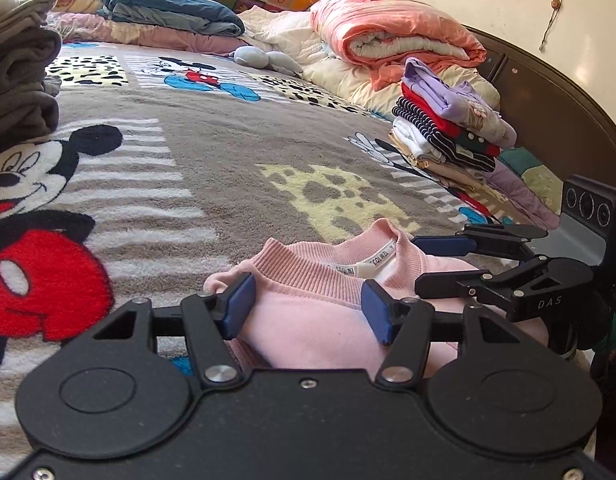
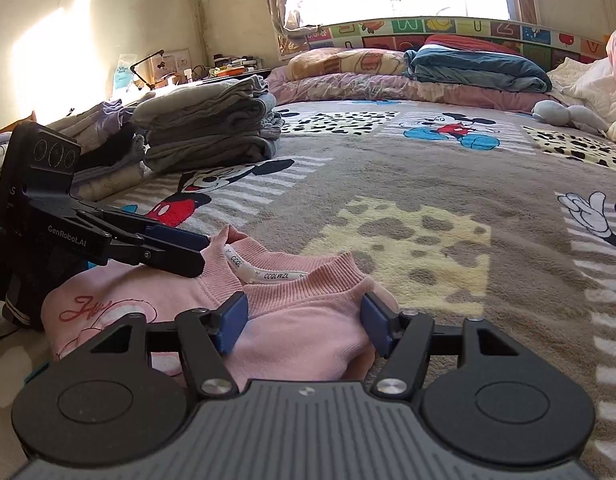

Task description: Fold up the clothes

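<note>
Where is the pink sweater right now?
The pink sweater lies on the cartoon mouse blanket, at the near edge in both wrist views, collar up, its shoulders between the open left gripper and right gripper.

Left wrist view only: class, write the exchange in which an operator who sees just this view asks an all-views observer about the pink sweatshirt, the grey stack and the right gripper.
Operator: Any print on the pink sweatshirt?
Observer: Yes, red script lettering on its front.
Operator: What lies beyond the grey stack?
Observer: A cluttered desk against the sunlit wall.
Operator: Is the right gripper gripping cloth?
Observer: No, it is open, with the sweatshirt's shoulder between its pads.
</note>
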The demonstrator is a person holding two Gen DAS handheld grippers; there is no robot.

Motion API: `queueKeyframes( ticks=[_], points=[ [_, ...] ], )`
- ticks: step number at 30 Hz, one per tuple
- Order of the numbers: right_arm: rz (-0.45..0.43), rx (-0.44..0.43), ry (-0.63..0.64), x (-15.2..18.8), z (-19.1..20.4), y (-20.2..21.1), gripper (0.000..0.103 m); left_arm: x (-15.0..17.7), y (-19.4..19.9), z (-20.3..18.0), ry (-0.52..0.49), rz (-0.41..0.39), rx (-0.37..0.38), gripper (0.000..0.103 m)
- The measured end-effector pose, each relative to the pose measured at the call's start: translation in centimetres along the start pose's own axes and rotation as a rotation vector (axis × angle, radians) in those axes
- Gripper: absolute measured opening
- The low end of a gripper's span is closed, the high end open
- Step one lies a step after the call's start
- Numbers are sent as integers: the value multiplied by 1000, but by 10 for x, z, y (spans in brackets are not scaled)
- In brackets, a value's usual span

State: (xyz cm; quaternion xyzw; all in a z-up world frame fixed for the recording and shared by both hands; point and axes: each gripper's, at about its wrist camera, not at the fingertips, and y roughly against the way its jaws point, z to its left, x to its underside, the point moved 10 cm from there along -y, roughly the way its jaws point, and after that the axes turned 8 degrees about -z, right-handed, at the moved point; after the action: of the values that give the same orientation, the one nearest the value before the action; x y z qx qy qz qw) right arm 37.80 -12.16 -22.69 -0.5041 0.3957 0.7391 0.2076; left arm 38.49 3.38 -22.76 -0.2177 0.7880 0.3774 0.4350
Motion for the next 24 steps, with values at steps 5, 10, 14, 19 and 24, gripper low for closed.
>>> queueKeyframes(
  ticks=[5, 10, 14, 19, 24],
  points=[
    [-14, 0, -12, -2, -1, 6, 63, 0, 3, -6, -58, -17, -23, 61],
    [-124, 53, -1, -17, 1, 36, 62, -10, 16, -17, -153, -79, -75, 66],
    [-155, 48, 37, -17, 15, 68, 62, -20, 45, -30, -150, -150, -92, 66],
    [-154, 45, 136, -11, 42, 86, 62, -2, 69, -50, -153, -131, -133, 66],
    [-130, 77, -56, 1, 34, 92, 63, 19, 85, -34, 153, -124, -191, 69]
  ],
)
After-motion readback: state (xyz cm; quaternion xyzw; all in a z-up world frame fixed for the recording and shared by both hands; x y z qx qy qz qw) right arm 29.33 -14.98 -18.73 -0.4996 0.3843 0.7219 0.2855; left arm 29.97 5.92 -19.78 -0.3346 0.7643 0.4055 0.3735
